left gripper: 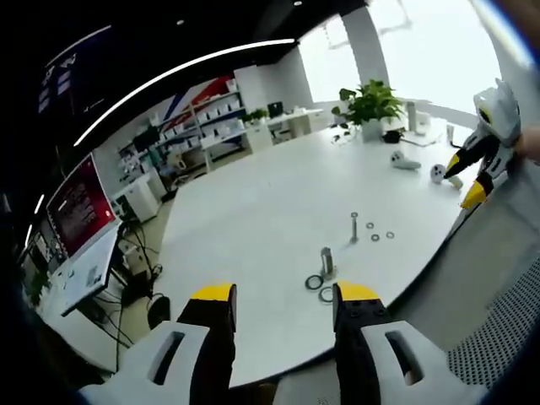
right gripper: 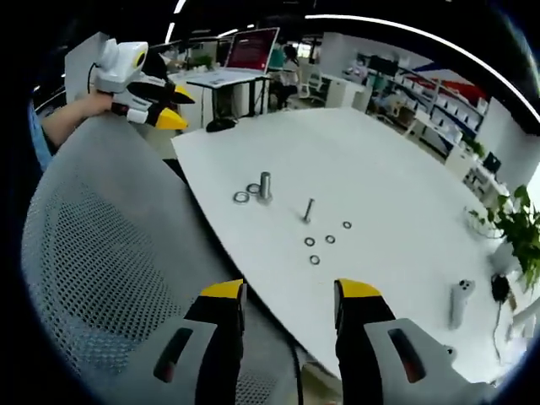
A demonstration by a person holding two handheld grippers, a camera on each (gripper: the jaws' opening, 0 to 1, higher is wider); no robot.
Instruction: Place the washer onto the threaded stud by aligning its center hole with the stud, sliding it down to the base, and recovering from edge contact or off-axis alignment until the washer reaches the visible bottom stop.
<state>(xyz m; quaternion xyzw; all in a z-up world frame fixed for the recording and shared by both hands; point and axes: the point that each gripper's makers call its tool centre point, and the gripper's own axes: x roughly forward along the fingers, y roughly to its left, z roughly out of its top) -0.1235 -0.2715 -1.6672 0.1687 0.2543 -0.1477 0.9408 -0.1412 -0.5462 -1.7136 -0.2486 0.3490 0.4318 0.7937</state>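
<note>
A thin threaded stud [left gripper: 354, 226] [right gripper: 308, 211] stands upright on the white table [left gripper: 253, 211] [right gripper: 380, 169]. Several small washers [left gripper: 375, 237] [right gripper: 330, 239] lie flat beside it. A thicker steel stud [left gripper: 326, 261] [right gripper: 265, 186] stands nearer the table edge, with two larger washers [left gripper: 314, 282] [right gripper: 241, 197] at its foot. My left gripper [left gripper: 285, 295] [right gripper: 160, 105] hovers open short of the thick stud, holding nothing. My right gripper [right gripper: 291, 295] [left gripper: 467, 179] is open and empty, back from the table over a chair.
A grey mesh chair back [right gripper: 110, 253] [left gripper: 498, 329] stands between the right gripper and the table edge. A potted plant [left gripper: 371, 105] [right gripper: 515, 219] and white controllers [left gripper: 405, 160] [right gripper: 460, 304] sit on the far side. A desk with a laptop [right gripper: 245, 55] stands beyond.
</note>
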